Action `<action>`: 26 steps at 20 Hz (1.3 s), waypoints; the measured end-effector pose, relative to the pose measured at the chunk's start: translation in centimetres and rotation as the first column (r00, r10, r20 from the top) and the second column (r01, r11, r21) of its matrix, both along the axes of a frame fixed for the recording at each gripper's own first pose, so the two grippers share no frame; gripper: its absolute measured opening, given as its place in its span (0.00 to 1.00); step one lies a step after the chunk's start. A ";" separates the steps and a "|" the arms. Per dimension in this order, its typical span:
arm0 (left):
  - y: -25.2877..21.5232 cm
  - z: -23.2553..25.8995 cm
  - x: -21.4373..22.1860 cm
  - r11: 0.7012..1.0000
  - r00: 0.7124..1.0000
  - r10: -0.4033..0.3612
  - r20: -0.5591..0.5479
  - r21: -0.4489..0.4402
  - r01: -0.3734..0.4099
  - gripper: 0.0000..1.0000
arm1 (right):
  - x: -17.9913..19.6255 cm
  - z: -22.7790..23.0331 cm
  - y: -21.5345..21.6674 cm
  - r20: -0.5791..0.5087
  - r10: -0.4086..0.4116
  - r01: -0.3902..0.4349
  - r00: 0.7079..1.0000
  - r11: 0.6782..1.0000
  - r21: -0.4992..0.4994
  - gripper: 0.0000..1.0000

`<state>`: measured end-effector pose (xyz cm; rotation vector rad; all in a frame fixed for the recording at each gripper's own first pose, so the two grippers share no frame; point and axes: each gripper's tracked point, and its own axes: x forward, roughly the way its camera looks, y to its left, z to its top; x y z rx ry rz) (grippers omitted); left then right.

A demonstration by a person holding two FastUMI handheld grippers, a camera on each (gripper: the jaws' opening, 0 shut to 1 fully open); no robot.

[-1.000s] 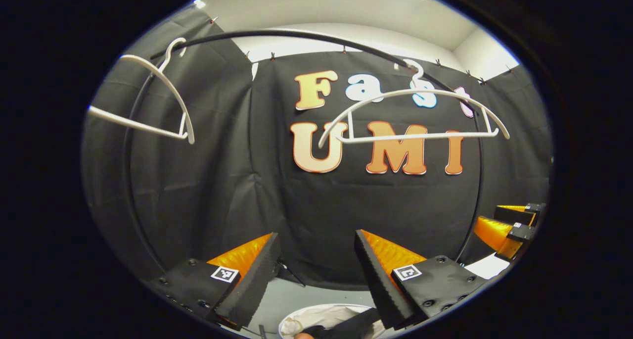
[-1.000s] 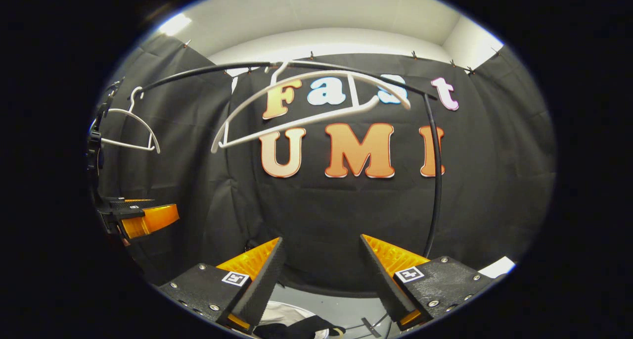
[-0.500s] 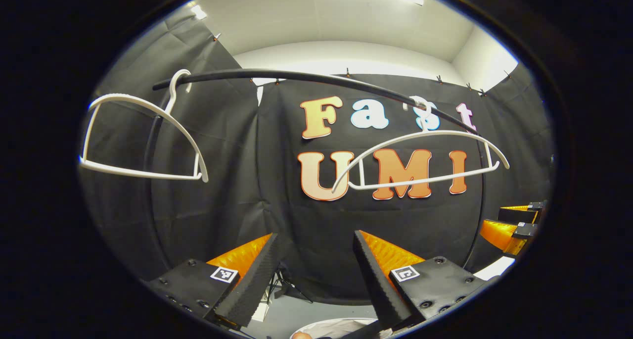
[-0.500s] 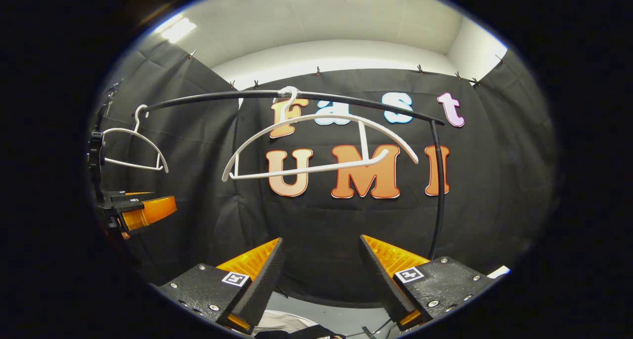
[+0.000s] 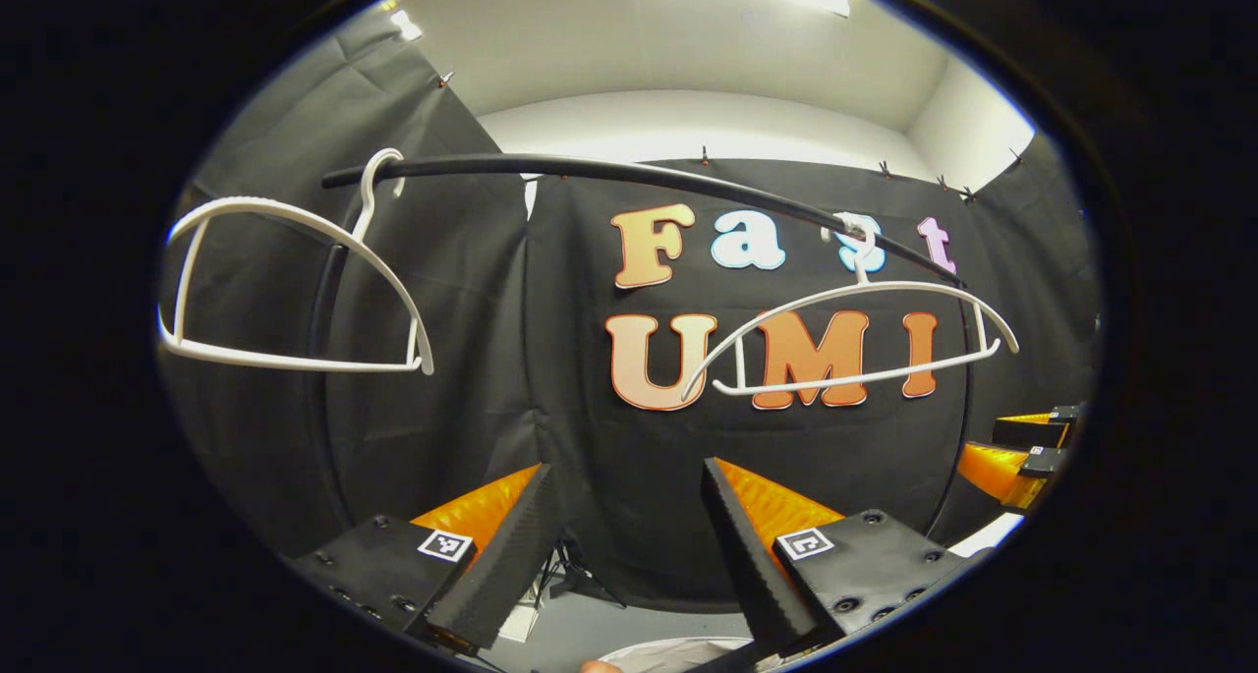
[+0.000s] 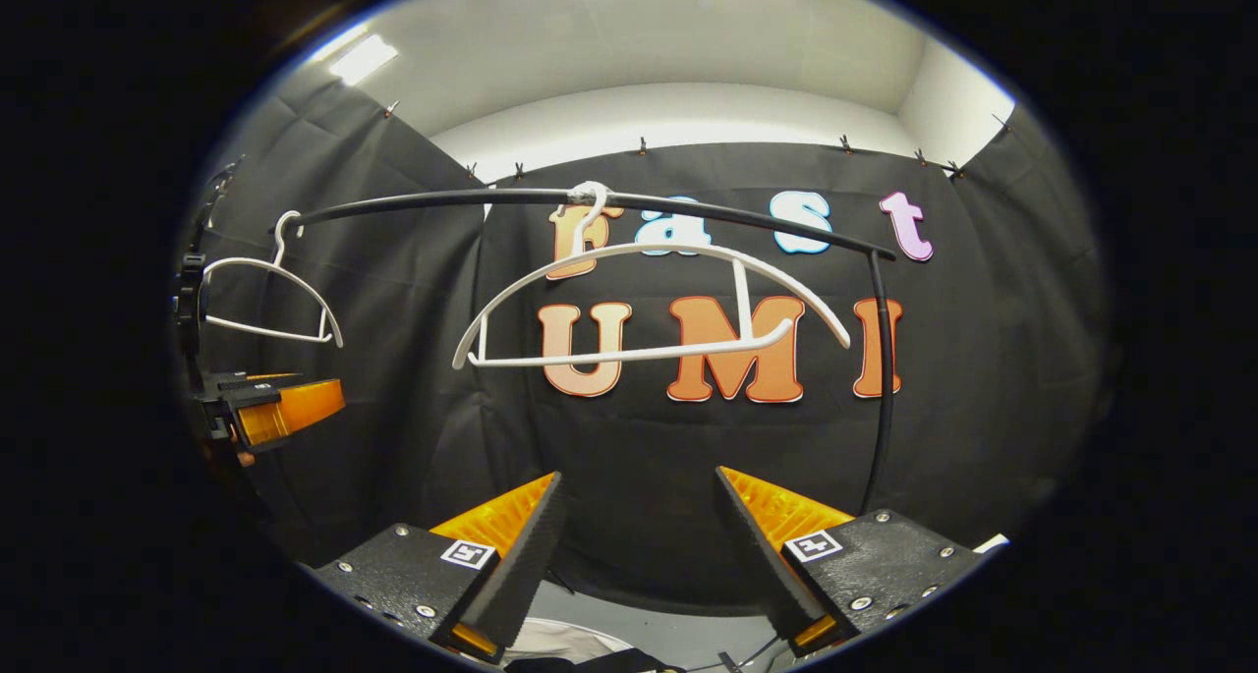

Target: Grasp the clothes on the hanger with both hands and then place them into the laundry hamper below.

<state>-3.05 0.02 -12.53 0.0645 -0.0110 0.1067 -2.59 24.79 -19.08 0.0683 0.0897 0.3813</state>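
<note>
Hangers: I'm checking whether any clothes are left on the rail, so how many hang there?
2, both white and bare. One hanger hooks near the rail's open end, the other hanger near the bend where it turns down. No further hangers visible.

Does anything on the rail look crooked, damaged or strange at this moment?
Nothing looks damaged. Both white hangers, the left hanger and the right hanger, hang bare on the black rail. The right one sits slightly tilted, its bottom bar sloping. The left tool and right tool are open and hold nothing.

Both views tilted up: laundry hamper (image 5: 678,648) slipped below jaws; right-hand hanger (image 6: 649,305) swung level from tilted.
</note>
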 end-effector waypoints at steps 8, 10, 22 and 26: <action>-1.2 -0.1 0.1 1.000 1.000 -0.027 -0.008 0.008 0.027 0.94 | -0.1 -0.2 0.2 -0.004 0.001 -0.001 1.000 1.000 -0.001 1.00; -1.2 -0.2 -0.1 1.000 1.000 -0.026 -0.005 0.005 0.026 0.94 | -0.2 -0.2 0.2 -0.008 0.002 -0.002 1.000 1.000 -0.003 1.00; -0.7 0.9 -0.9 1.000 1.000 -0.001 0.027 0.001 0.001 0.94 | -0.2 0.1 0.0 -0.004 -0.012 0.012 1.000 1.000 0.006 0.93; -1.4 1.4 -1.0 1.000 1.000 -0.002 0.030 -0.008 0.002 0.94 | -0.7 0.3 0.0 0.000 -0.004 0.004 1.000 1.000 0.005 0.92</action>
